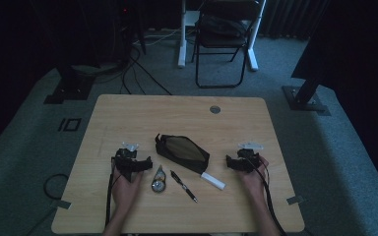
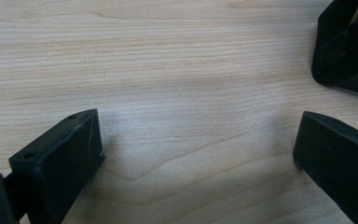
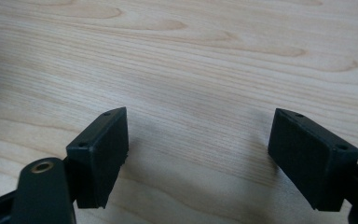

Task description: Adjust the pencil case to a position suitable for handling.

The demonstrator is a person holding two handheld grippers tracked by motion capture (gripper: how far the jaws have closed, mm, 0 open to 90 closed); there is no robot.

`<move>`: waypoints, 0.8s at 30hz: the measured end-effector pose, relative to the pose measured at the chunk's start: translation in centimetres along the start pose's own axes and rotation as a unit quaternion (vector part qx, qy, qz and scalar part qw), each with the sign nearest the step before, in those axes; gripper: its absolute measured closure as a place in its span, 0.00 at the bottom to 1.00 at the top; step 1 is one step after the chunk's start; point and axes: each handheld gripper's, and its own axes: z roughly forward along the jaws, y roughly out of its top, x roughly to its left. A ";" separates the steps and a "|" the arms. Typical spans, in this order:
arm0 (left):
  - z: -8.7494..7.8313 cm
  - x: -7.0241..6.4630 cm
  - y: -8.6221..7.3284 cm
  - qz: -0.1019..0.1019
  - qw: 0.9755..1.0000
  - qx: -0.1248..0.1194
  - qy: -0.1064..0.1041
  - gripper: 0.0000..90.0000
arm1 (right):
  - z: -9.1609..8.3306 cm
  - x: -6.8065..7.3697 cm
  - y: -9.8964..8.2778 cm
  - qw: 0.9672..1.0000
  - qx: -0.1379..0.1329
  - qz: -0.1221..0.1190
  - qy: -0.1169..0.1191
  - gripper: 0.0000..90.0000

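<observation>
The light wooden rectangular counter [image 1: 128, 113] carries everything, and at its middle lies the black fabric pencil pouch with a brownish mesh face [image 1: 182, 152], set on a slant between the two hands. The left claw [image 1: 146, 161] rests on the counter just left of the pouch, jaws spread wide with nothing between them; the left gripper view shows bare wood between the jaws and a corner of the pouch [image 2: 347, 51] off at the upper right. The right claw [image 1: 230, 162] sits to the right of the pouch, likewise wide open and empty, over plain wood grain in the right gripper view. Nearer the person lie the smaller things, apart from one another: a slim black pen [image 1: 183, 186] lying diagonally, a short white cylindrical stick [image 1: 212, 180] just beside the pouch's lower right end, and a small clear-and-grey teardrop-shaped correction tape dispenser [image 1: 158, 179] close to the left hand. The work looks like packing these into the pouch, with no step begun. The likely trouble: the pen and the white stick are round and low, so a slanted pinch could roll them away, and the soft pouch may slide or collapse if one claw does not pin it.
</observation>
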 end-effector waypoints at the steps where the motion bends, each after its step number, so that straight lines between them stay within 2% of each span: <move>1: 0.0 0.0 0.0 0.000 1.000 0.000 0.000 0.02 | -0.1 0.1 0.0 1.000 -0.001 -0.002 0.001 0.22; 14: 0.0 0.0 0.0 0.000 1.000 0.000 -0.001 0.02 | -2.6 1.2 1.1 0.999 -0.033 -0.022 0.013 0.21; 17: 0.0 0.0 0.0 0.000 1.000 0.000 -0.001 0.02 | -3.4 1.6 1.4 0.998 -0.047 -0.019 0.033 0.22; 19: 0.0 -0.1 0.0 0.000 1.000 0.000 -0.001 0.02 | -4.1 1.9 1.6 0.997 -0.056 -0.031 0.035 0.22; 24: 0.0 -0.1 0.0 0.001 1.000 -0.001 -0.001 0.02 | -5.2 2.7 2.1 0.996 -0.071 -0.042 0.041 0.25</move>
